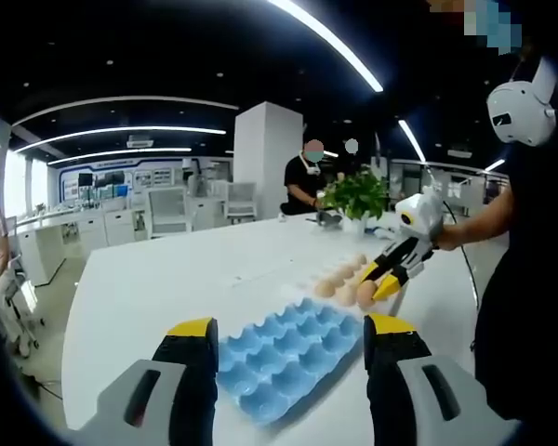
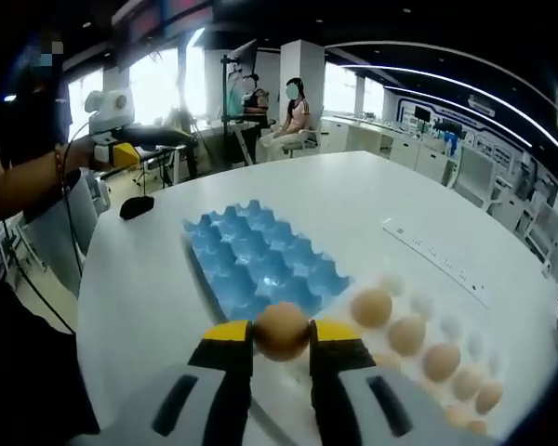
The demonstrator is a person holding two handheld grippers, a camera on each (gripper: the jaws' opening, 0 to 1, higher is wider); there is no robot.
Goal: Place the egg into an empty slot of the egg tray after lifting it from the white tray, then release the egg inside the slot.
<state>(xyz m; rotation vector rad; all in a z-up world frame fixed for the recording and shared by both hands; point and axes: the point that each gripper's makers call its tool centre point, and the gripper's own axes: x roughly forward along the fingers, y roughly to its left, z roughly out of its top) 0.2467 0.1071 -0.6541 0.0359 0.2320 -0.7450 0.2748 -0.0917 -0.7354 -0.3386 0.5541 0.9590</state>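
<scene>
A blue egg tray (image 1: 284,358) (image 2: 260,260) lies on the white table, its slots all bare. Beside it a white tray (image 2: 428,321) holds a row of several brown eggs (image 1: 339,283) (image 2: 407,334). My right gripper (image 2: 281,333) is shut on a brown egg (image 2: 281,330), just above the near edge of the blue tray; from the left gripper view it (image 1: 379,281) shows over the white tray with an egg (image 1: 366,294) between its yellow tips. My left gripper (image 1: 290,327) stands open above the blue tray's near side, nothing between its fingers.
A potted green plant (image 1: 358,195) stands at the far table edge. A white power strip (image 2: 432,255) lies beyond the white tray, and a black object (image 2: 135,206) rests near the table's edge. People sit at the back; desks and chairs surround the table.
</scene>
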